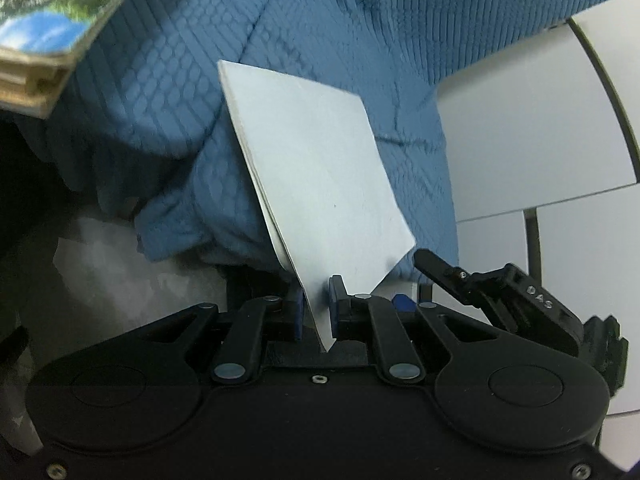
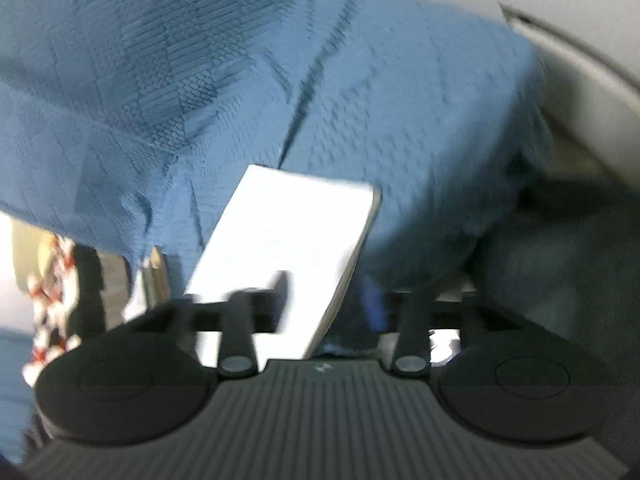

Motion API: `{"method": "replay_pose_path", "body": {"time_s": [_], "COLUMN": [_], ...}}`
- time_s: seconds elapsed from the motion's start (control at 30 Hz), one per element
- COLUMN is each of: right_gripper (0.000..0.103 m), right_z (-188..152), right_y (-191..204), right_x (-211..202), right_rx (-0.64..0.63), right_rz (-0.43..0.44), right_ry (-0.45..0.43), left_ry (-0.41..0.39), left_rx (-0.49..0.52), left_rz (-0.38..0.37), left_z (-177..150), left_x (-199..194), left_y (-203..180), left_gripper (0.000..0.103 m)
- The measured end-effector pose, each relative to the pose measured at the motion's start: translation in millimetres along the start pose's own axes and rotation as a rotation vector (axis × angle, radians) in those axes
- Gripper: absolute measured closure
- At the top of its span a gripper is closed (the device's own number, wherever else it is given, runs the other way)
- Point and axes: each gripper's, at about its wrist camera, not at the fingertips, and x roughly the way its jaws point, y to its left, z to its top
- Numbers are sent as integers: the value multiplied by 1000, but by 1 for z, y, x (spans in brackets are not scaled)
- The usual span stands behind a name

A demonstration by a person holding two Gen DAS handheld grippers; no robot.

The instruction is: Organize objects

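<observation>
Two claws share one white booklet [image 1: 316, 176] above the blue quilted blanket [image 1: 160, 120]: your left claw [image 1: 316, 308] pinches its near corner, your right claw [image 2: 324, 300] stands half-open around it, gripping nothing, so next carry it left-handed toward wherever it belongs.

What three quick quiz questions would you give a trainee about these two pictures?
1. True or false: the left hand-held gripper is shut on the pad.
2. Pick one: the cloth behind the pad is A red, B blue, C green.
3. Fill the gap: in the right wrist view, the jaws of the right hand-held gripper stand ____, with the pad between them.

Key: 1 true; 2 B; 3 open.
</observation>
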Motion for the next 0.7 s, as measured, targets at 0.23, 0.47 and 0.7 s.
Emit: {"method": "replay_pose_path", "body": {"time_s": [0.23, 0.47, 0.7], "right_gripper": [48, 48, 67], "right_z": [-31, -54, -65], "right_y": [-13, -16, -22], "right_x": [26, 59, 64], "right_rx": [156, 235, 289], "right_rz": [19, 82, 188], "right_ry": [49, 105, 101], "left_ry": [49, 58, 32], "left_rx": [-4, -10, -5], "left_rz": [-8, -23, -18], "left_z": [-7, -11, -8], "left_x": [11, 12, 8], "left_y": [10, 18, 20], "left_gripper": [91, 90, 86]}}
